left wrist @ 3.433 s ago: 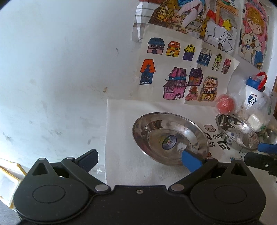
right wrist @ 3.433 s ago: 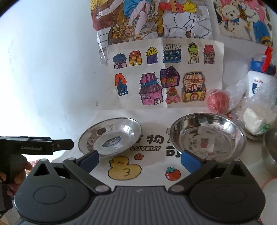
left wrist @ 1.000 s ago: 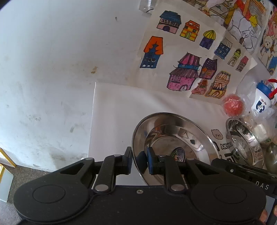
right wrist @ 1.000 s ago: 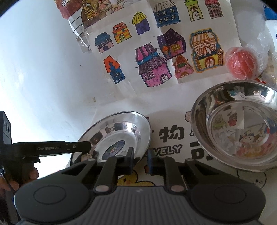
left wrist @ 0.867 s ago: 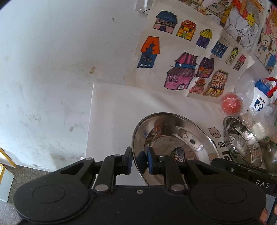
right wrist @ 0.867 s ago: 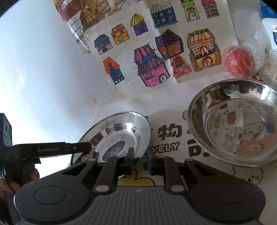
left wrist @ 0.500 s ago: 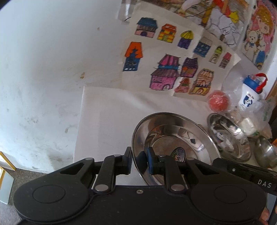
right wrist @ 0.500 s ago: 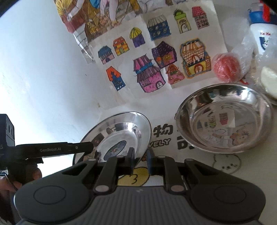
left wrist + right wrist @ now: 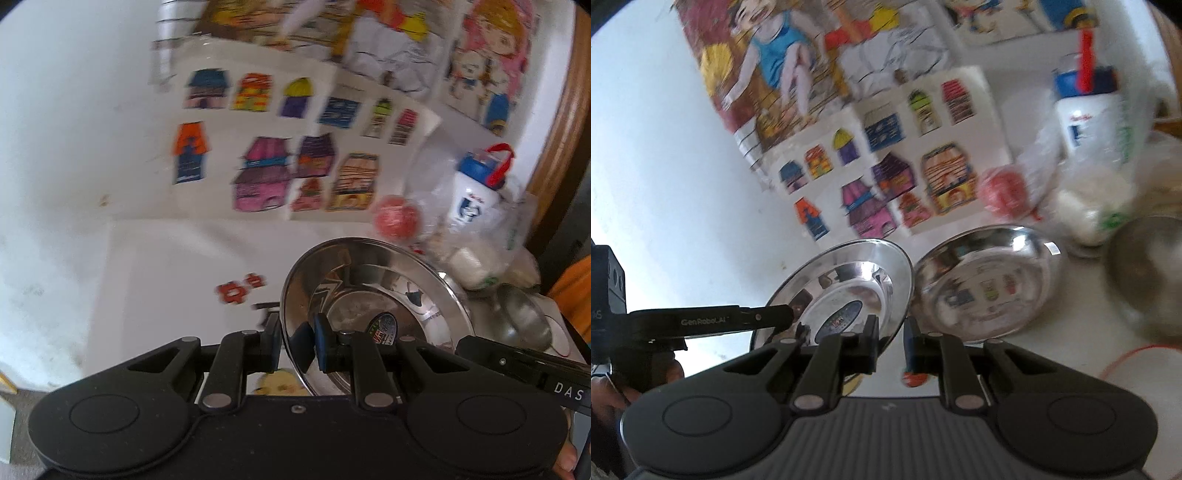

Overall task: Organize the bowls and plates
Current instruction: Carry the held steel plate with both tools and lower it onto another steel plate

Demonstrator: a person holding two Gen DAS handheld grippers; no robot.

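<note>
A steel plate with a round sticker in its middle [image 9: 373, 291] [image 9: 849, 284] is held up off the white printed mat [image 9: 177, 280], tilted. My left gripper [image 9: 297, 347] is shut on its left rim. My right gripper [image 9: 890, 343] is shut on its right rim. A second steel plate [image 9: 986, 284] lies on the mat just right of the held one. A steel bowl [image 9: 1148, 280] [image 9: 524, 321] sits at the far right.
Coloured house drawings [image 9: 280, 173] hang on the white wall behind. A red ball [image 9: 1004, 192], a white bottle with a blue cap [image 9: 1089, 118] and plastic bags [image 9: 487, 254] crowd the back right. The other gripper's black arm [image 9: 713, 321] crosses the left side.
Both grippers closed on the left plate's rim, then lifted and carried it to the right, up beside the second plate. The views have swung right and are blurred.
</note>
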